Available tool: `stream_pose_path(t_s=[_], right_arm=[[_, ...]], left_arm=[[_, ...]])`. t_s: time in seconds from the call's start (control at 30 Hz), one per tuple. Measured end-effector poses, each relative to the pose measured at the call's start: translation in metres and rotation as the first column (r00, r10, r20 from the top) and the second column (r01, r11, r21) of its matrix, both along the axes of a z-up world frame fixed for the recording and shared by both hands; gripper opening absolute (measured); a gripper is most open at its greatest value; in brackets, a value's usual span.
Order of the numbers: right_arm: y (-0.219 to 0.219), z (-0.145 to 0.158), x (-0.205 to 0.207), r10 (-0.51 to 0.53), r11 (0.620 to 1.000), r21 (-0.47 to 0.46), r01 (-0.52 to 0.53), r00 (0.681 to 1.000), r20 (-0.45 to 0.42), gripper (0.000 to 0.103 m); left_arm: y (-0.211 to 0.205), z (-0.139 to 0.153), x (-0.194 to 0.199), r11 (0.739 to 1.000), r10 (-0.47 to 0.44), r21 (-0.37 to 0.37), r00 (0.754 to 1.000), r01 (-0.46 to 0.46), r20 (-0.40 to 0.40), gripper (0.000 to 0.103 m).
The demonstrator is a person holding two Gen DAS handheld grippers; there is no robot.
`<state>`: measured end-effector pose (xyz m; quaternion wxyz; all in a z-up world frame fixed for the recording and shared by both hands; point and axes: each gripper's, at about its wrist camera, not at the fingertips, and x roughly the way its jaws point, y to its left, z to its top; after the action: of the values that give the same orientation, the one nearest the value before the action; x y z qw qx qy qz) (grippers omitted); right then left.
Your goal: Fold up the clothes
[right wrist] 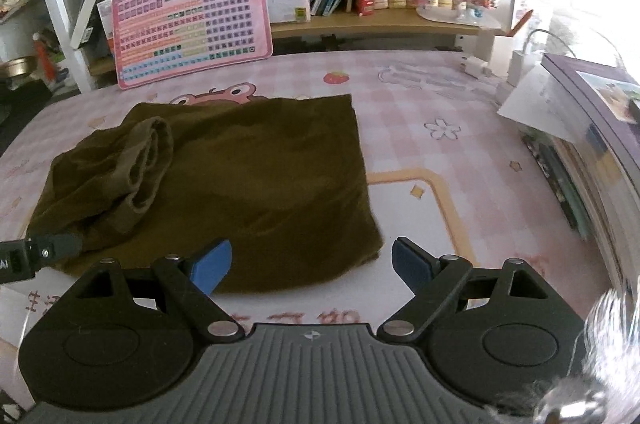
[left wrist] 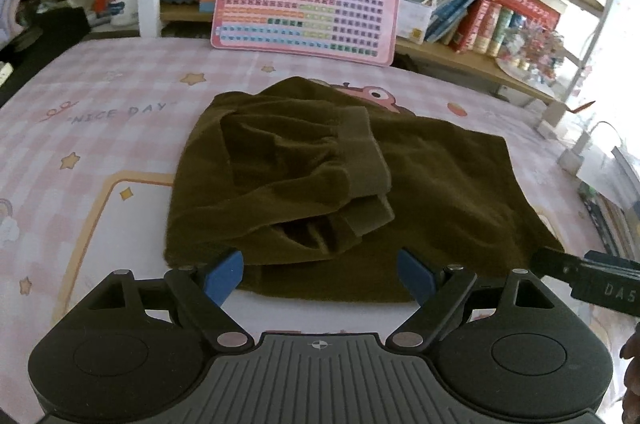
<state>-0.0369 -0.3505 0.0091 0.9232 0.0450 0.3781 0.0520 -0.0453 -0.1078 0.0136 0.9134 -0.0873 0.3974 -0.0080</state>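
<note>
Left wrist view, olive garment (left wrist: 420,184) just ahead of left gripper (left wrist: 320,274), fingers apart, right gripper (right wrist: 312,266) likewise spread

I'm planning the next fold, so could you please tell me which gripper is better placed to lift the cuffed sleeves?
Probably the left gripper: the cuffed sleeves lie directly ahead of its open jaws.

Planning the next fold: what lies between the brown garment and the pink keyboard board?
Bare pink checked cloth separates garment from board, with a cartoon frog print, in the right wrist view.

Garment (left wrist: 320,184) on pink tablecloth (left wrist: 120,112)
</note>
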Motion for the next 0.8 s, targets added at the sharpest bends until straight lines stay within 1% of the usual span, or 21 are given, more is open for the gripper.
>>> stream_pose_path(t_s=[0.1,0.2,0.3,0.4,0.53,0.6,0.63,0.73,0.8], right_arm=[[-0.02,-0.003,0.014,0.039,0.999,0.03,-0.039,0.999,-0.021,0.087],[-0.041,-0.005,0.029,0.082,0.994,0.079,-0.078,0.995,-0.049,0.087],[-0.064,-0.008,0.045,0.12,0.981,0.165,-0.102,0.988,-0.102,0.087],[-0.082,-0.014,0.058,0.148,0.954,0.284,-0.092,0.972,-0.182,0.086],[-0.1,-0.024,0.073,0.19,0.907,0.418,-0.055,0.939,-0.287,0.083],[-0.104,-0.029,0.077,0.21,0.889,0.456,-0.043,0.923,-0.322,0.077],[-0.105,-0.03,0.079,0.22,0.885,0.464,-0.046,0.919,-0.328,0.077],[-0.106,-0.03,0.084,0.245,0.876,0.478,-0.063,0.912,-0.329,0.072],[-0.106,-0.031,0.091,0.255,0.868,0.493,-0.063,0.908,-0.333,0.063]], left_arm=[[-0.016,0.0,0.001,0.998,0.06,0.019,0.998,-0.06,-0.001,0.087],[-0.031,0.0,0.001,0.991,0.128,0.039,0.992,-0.128,0.007,0.087],[-0.045,0.002,-0.001,0.982,0.181,0.057,0.983,-0.181,0.011,0.087],[-0.06,0.003,-0.004,0.974,0.211,0.077,0.977,-0.212,0.016,0.087],[-0.074,0.004,-0.006,0.969,0.23,0.093,0.973,-0.23,0.01,0.088],[-0.079,0.005,-0.007,0.967,0.236,0.091,0.972,-0.236,0.011,0.088],[-0.082,0.005,-0.008,0.967,0.238,0.09,0.971,-0.238,0.012,0.088],[-0.087,0.005,-0.009,0.968,0.24,0.079,0.971,-0.24,0.013,0.088],[-0.091,0.006,-0.011,0.967,0.237,0.092,0.971,-0.238,0.018,0.088]])
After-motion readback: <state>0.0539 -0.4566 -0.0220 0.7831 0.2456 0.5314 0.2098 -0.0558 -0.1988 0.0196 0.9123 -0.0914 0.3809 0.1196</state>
